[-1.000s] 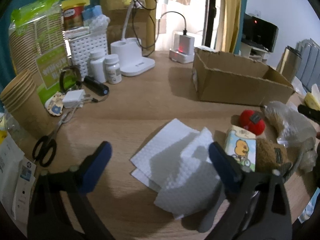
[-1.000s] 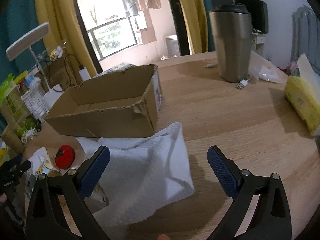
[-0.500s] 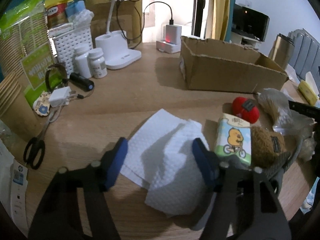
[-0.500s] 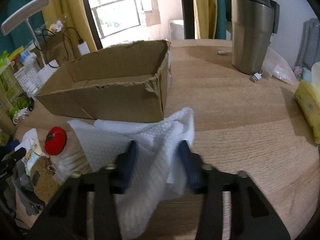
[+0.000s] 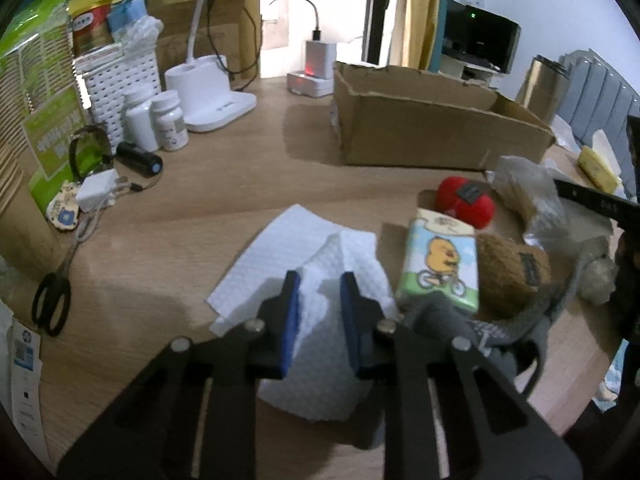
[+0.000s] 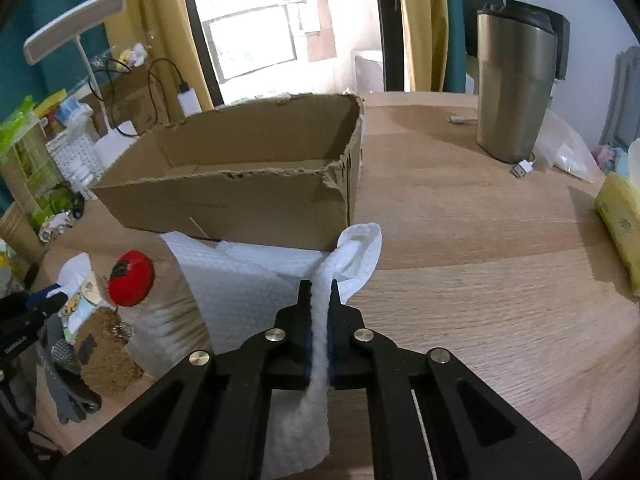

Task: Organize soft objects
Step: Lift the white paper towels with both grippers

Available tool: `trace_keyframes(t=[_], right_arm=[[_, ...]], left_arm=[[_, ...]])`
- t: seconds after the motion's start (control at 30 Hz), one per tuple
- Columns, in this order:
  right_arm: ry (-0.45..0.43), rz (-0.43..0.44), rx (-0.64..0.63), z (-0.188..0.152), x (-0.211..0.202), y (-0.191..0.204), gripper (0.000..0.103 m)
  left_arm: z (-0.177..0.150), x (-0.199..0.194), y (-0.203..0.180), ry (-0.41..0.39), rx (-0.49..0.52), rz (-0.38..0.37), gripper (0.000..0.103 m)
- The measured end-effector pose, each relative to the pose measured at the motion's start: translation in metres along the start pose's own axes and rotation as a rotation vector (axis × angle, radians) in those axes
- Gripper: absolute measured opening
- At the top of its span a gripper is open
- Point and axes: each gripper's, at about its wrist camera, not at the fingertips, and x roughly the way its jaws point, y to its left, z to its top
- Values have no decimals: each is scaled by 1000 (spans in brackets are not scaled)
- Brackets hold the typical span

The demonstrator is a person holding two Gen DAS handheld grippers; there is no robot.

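A white quilted paper towel (image 5: 276, 252) lies on the wooden table in the left wrist view. My left gripper (image 5: 319, 284) is shut on a bunched fold of it. In the right wrist view my right gripper (image 6: 320, 292) is shut on another white towel (image 6: 244, 280) lying in front of an open cardboard box (image 6: 240, 184). A red plush ball (image 5: 464, 202), a tissue pack with a duck picture (image 5: 442, 264) and a brown plush (image 5: 512, 276) lie to the right of the left gripper.
The cardboard box (image 5: 432, 132) stands behind the soft things. Pill bottles (image 5: 156, 120), a lamp base (image 5: 212, 96), scissors (image 5: 54, 300) and paper cups crowd the left side. A steel tumbler (image 6: 514, 88) and a yellow tissue pack (image 6: 620, 228) are on the right. A grey glove (image 6: 68, 380) lies at the lower left.
Both grippers went from wide open to shut. The left closed on the towel in front of it, the right closed on the towel by the box.
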Motion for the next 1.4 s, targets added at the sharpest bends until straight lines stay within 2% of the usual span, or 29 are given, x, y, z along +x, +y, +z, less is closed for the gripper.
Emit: trace_keyframes(t=[0.1,0.2,0.27,0.3,0.37,0.47,0.5,0.6,0.67,0.73,0.87,0.93,1.0,1.07,1.27,1.4], right_arm=[[-31,3,-4,-2,-8,3,5],[-38,5,-26,-6,-12,8,5],[-38,8,-33,-8,-14,9,5],[-39,10,-32,-8,-14,9,5],[-36,14,-27,-8,-14,8,5],[-27,15,-17,-9,-13,6,5],[-23,16,-14,-8,-12,6,5],[-13,19,-5,-7,-10,4,7],[-4,15,-15,-6,-8,6,15],[7,12,-31,-5,-6,8,32],[26,2,-61,-1,0,14,45],[32,3,-55,2,3,14,57],[53,4,-52,4,8,13,62],[92,11,-56,6,15,14,63],[96,-34,-136,6,17,28,65],[96,-35,-165,5,17,32,55]], left_arm=[[1,-4,-4,-6,10,-25,16],[4,-7,-4,-7,15,-31,17],[6,-2,-3,21,37,-24,19],[7,4,-4,51,61,-9,23],[8,7,-4,50,78,18,33],[12,9,-2,44,80,46,61],[13,10,-1,44,79,53,66],[14,16,-1,54,91,57,68],[16,16,-2,57,107,64,68],[17,16,-4,58,123,69,68],[19,19,-4,59,130,91,76],[20,20,-2,64,128,84,77],[20,20,-2,66,129,80,78],[20,21,-1,64,133,80,80],[20,24,5,65,118,63,86],[21,25,9,75,121,36,87]])
